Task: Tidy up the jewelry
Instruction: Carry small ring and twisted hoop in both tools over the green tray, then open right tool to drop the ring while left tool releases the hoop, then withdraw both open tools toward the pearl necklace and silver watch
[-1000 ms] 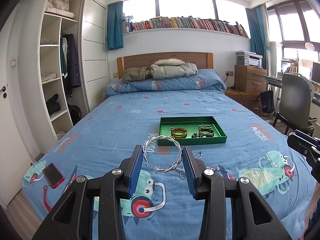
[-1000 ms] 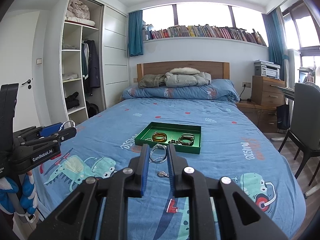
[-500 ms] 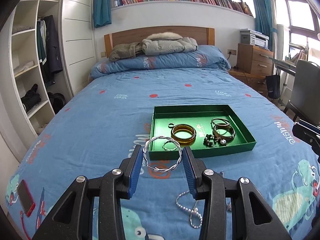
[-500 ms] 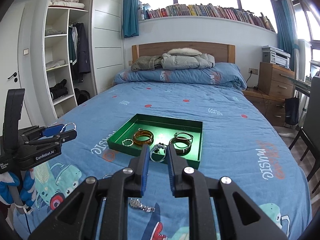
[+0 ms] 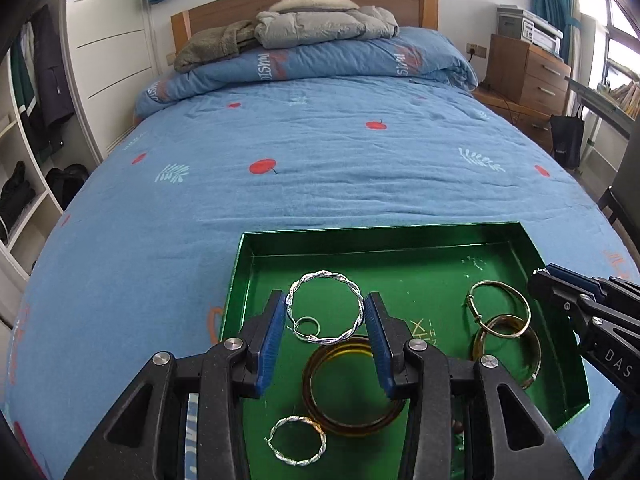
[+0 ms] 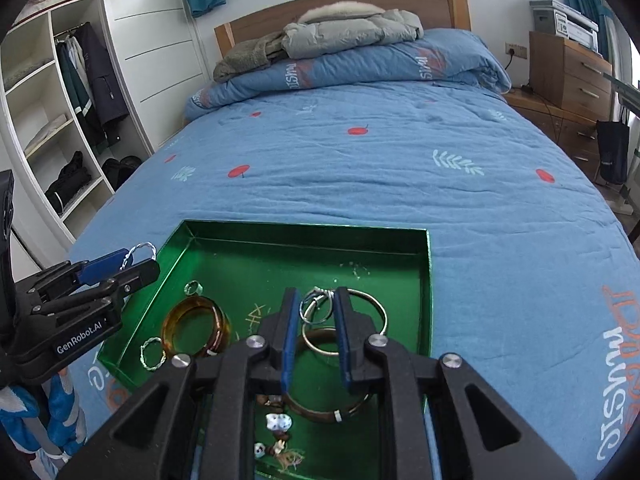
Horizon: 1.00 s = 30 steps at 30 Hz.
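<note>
- Risk first: the left gripper (image 5: 325, 320) is clenched on the twisted silver bangle (image 5: 326, 307) only at its two side edges — a thin, hard ring that could, I judge, pivot or spring out if the pads loosen unevenly.
- Crowding below: the amber bangle (image 5: 352, 388) and a small twisted ring (image 5: 297, 440) lie by the near edge of the green tray (image 5: 440, 240), so a dropped bangle may land on them and tangle.
- Right gripper (image 6: 317, 312) grasps a small silver ring cluster (image 6: 318, 306) over the gold bangles (image 6: 360, 320) near the tray's right edge; its loops could snag them.
- Looks: the twisted bangle is bright, rope-like, roughly round, held above the tray's floor toward its left edge.
</note>
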Tool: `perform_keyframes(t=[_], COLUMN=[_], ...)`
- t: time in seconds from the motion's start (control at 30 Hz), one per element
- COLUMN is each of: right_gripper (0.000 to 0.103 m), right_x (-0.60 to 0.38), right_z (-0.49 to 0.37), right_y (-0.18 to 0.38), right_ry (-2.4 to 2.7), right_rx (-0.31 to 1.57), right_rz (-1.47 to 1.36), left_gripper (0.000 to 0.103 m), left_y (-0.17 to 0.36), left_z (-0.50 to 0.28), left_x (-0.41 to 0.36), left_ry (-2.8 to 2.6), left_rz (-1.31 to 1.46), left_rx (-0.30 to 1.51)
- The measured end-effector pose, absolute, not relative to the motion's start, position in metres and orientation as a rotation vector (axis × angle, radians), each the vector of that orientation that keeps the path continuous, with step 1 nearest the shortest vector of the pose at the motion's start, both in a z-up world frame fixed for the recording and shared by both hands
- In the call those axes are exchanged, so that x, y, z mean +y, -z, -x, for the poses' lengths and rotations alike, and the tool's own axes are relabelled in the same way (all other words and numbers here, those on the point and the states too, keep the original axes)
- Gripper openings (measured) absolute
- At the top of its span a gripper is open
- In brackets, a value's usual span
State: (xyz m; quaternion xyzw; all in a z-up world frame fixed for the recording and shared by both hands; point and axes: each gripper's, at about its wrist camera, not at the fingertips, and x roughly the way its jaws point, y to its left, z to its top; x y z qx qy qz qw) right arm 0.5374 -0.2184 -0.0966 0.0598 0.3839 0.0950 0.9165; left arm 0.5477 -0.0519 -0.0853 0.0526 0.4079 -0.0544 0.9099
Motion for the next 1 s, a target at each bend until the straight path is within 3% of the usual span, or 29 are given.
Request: perform_keyframes(t=[0.27, 0.43, 0.57, 0.67, 1.0], right_gripper=[0.016, 0.017, 0.02, 0.031, 0.033], right_x=[-0.218, -0.218, -0.218, -0.224, -0.226], right_z=[-0.603, -0.609, -0.603, -0.585, -0.432], right_y=[0.14, 0.151, 0.143, 0.122, 0.033], right_ry=[-0.104, -0.084, -0.099, -0.119, -0.183], right_rx=[0.993, 1.026, 1.009, 0.958, 0.759], right_rz=[-0.036, -0.006, -0.019, -0.069, -0.064], left_gripper=[0.04, 0.041, 0.048, 0.055, 0.059], left_y=[0.124, 0.13, 0.123, 0.1, 0.018], left_z=[-0.603, -0.612, -0.605, -0.582, -0.426], left_x=[-0.06, -0.059, -0.052, -0.042, 0.002], left_ry=[0.08, 0.094, 0.131, 0.146, 0.129], left_rz=[-0.106, -0.092, -0.046, -0.016, -0.024], left_rx=[1.023, 1.088, 1.084, 1.026, 0.8])
